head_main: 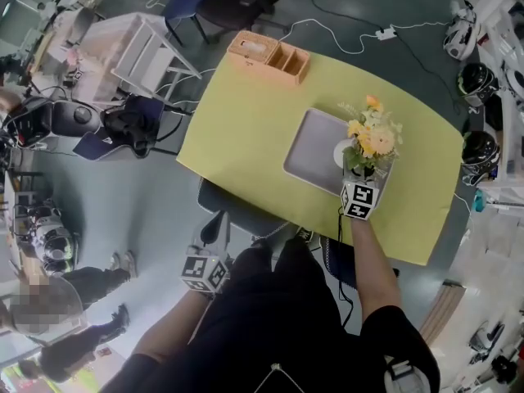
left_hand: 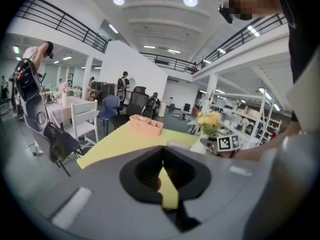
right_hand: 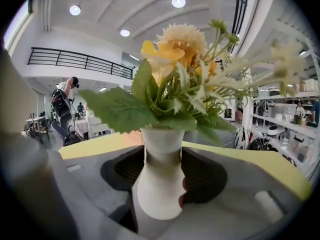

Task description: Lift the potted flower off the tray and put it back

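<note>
The potted flower, yellow and cream blooms in a white vase, stands upright at the right edge of the grey tray on the yellow table. My right gripper reaches in from the near side. In the right gripper view its black pads lie against both sides of the vase neck, so the gripper is shut on it. The vase's foot is hidden. My left gripper hangs off the table's near left edge; its jaws meet at the tips with nothing between them.
A wooden organiser box sits at the table's far edge. A dark chair stands under the near edge beside my left gripper. White chairs, bags and people are on the floor to the left. Cables and helmets lie to the right.
</note>
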Tool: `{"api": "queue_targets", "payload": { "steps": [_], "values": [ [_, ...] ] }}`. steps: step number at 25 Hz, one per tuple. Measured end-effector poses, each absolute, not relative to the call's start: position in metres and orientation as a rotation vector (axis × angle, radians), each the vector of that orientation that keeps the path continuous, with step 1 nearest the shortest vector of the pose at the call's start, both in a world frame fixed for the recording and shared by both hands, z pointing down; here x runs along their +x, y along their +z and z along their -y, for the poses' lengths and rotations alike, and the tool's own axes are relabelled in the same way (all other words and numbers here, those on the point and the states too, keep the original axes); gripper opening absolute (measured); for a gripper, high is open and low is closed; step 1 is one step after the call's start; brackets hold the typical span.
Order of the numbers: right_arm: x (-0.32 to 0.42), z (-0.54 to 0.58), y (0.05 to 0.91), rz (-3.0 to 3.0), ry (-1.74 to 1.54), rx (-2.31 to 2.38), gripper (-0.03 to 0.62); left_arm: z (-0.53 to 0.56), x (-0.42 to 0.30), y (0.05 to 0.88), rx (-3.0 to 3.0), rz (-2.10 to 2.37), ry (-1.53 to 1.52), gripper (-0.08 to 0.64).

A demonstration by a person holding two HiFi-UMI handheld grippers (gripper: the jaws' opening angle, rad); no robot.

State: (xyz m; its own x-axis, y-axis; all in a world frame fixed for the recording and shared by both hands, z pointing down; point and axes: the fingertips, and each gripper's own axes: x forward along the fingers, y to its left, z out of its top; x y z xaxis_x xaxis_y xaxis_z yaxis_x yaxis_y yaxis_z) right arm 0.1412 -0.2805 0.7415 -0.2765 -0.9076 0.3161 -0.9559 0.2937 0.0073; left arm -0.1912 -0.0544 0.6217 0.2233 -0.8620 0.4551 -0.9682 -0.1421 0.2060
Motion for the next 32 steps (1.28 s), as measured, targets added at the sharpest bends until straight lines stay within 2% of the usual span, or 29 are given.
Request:
{"api": "queue_targets", "payload": {
  "steps": [15, 25, 32],
  "values": [
    [0.145, 0.269, 0.743, 2.266, 0.303, 1.728, 0.27, 0.056, -0.196, 0.619, 2.091, 1.641, 0.316, 0.008],
    [0.151, 0.213, 0.725, 2.22, 0.335, 1.756, 0.27, 0.064, -0.191, 0.604, 2.194, 1.561, 0.275, 0.008],
    [0.146, 0.162, 0.682, 2.23, 0.346, 1.811, 0.27, 0.067, -0.184, 0.588, 2.291, 1.469, 0.243, 0.008]
  ]
}}
